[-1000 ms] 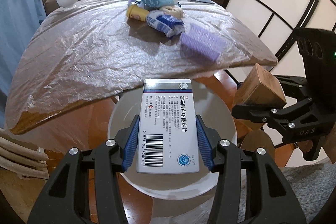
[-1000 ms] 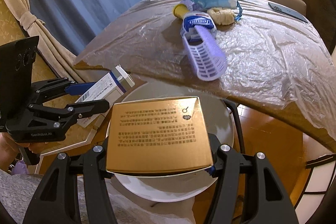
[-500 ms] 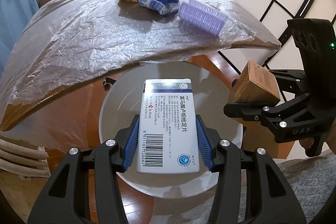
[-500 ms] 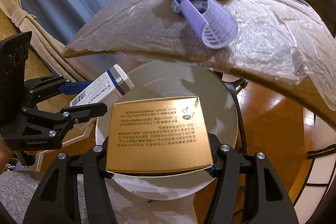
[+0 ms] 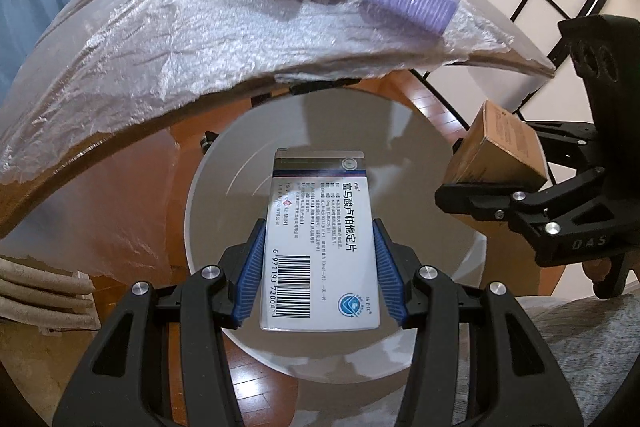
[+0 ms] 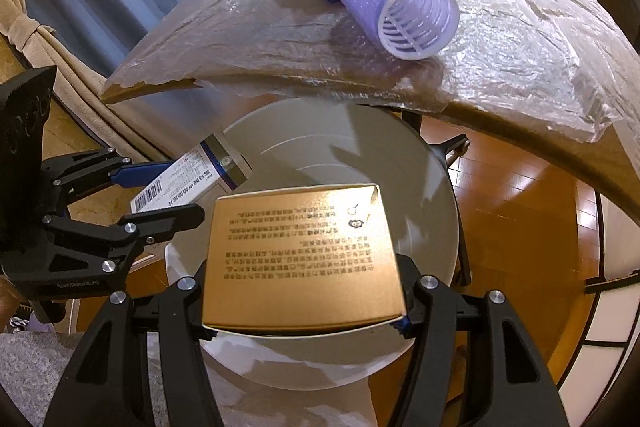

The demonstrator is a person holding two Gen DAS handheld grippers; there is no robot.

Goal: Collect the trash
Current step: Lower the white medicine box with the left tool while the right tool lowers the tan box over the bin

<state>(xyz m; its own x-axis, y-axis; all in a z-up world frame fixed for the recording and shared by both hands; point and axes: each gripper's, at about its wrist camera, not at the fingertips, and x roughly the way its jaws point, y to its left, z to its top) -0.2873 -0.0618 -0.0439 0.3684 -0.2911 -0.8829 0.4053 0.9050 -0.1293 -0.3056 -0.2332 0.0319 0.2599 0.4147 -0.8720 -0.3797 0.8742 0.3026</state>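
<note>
table edge (image 5: 280, 75) over white bin (image 5: 440, 155) | left tool (image 5: 318, 267) grips medicine box (image 5: 320, 247) | right tool (image 6: 304, 299) grips gold box (image 6: 300, 255)

Both views are gripper-mounted fisheyes, tilted steeply down and forward along their own fingers. The left wrist view sits close above the white bin (image 5: 208, 227), table edge (image 5: 120, 131) across the top. The right wrist view has the same bin (image 6: 436, 195) close below and the same table edge (image 6: 520, 131). Each shows the other: right gripper (image 5: 472, 195) at the right edge, left gripper (image 6: 180, 195) at the left edge.
</note>
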